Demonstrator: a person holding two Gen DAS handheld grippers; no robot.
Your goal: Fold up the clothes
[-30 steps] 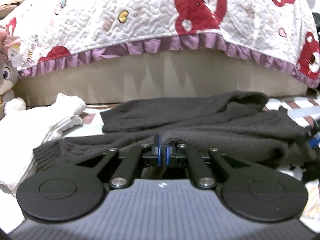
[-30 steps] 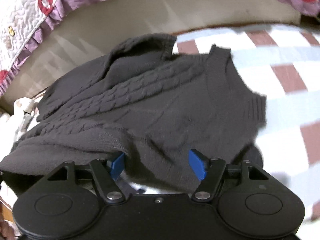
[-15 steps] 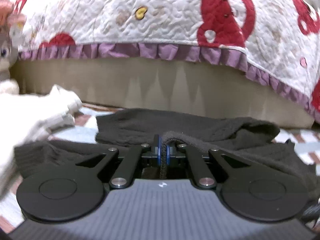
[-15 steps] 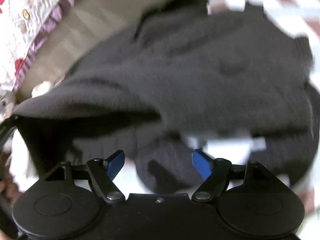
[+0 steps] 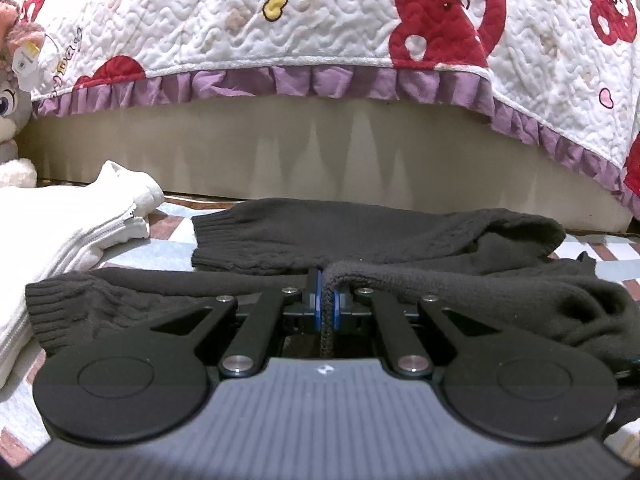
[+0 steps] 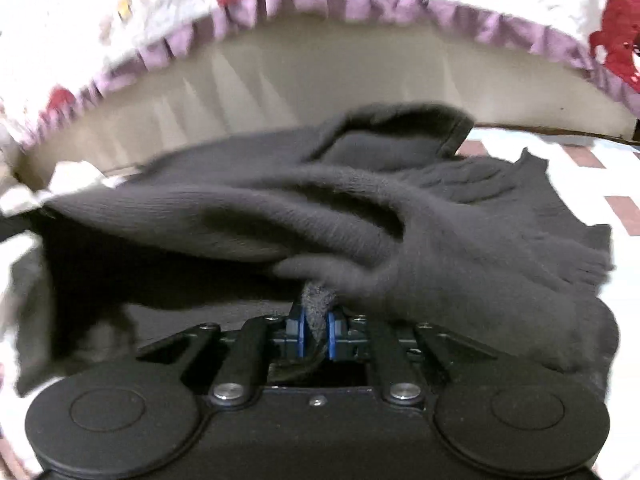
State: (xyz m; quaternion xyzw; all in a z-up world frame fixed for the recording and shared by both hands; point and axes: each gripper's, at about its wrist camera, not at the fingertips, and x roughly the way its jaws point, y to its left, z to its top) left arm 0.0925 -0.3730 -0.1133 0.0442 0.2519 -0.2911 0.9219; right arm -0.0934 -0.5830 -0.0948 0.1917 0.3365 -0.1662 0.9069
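We find the work laid out on a checked mat (image 5: 176,240) at the foot of a bed, whose quilt (image 5: 320,20) with a purple frill hangs across the far side of both views. At far left sits a plush toy (image 5: 10,92).

On the mat, left of centre, lies a white garment (image 5: 60,224) with a zip, bunched rather than squared; we cannot tell whether it counts as folded.

The item in hand is the dark sweater (image 5: 360,236). It lies spread across the middle of the mat, near the bed base, with one ribbed cuff (image 5: 208,244) turned toward the left and a collar or hem edge raised at far right. In the right wrist view its near portion is lifted off the mat and hangs in loose folds; the cable-knit panel beyond rests flat.

The left gripper (image 5: 327,308) has its blue pads pressed together on a thin edge of the knit. The right gripper (image 6: 315,330) is likewise clamped on a thick wad of the same sweater (image 6: 360,216).

Our assessment: the fold is barely begun. Both edges are secured and raised, but no crease is laid; the carry-over, sleeves, and final squaring all remain.
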